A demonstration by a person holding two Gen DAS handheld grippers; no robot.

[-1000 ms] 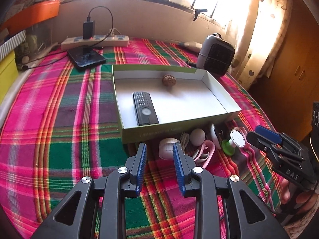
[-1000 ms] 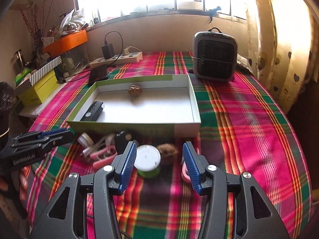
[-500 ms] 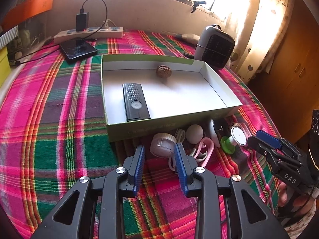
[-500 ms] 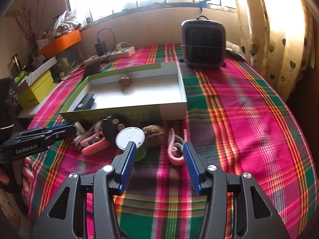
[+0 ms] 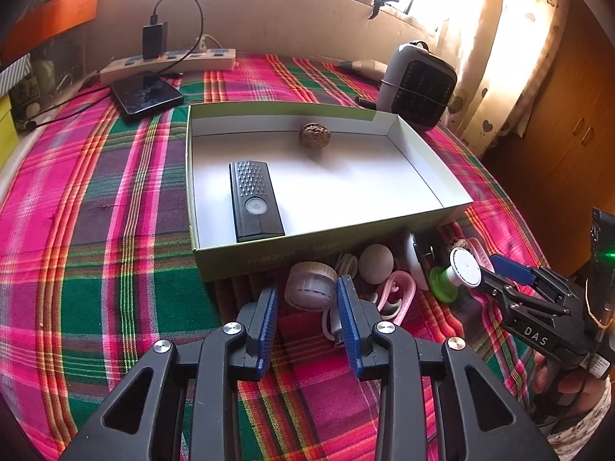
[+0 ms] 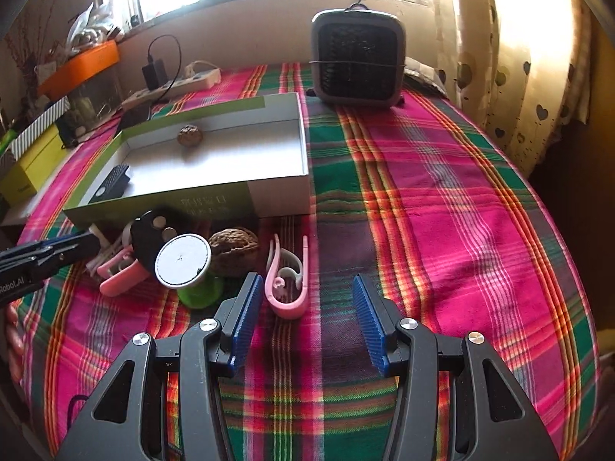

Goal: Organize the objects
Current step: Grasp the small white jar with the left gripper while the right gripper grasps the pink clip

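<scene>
Both wrist views share box (image 5: 330, 226)

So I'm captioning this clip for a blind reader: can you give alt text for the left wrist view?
The left gripper hangs open with its blue fingers either side of a round white ridged cap on a plaid tablecloth. Behind it sits a shallow green cardboard box holding a black remote and a brown walnut.

Open green box (image 5: 430, 169), white inside, holding black remote (image 5: 255, 201) and walnut (image 5: 314, 135); white cap (image 5: 310, 286), pink clips (image 6: 286, 276), green spool (image 6: 188, 265) clustered against its near wall.
</scene>
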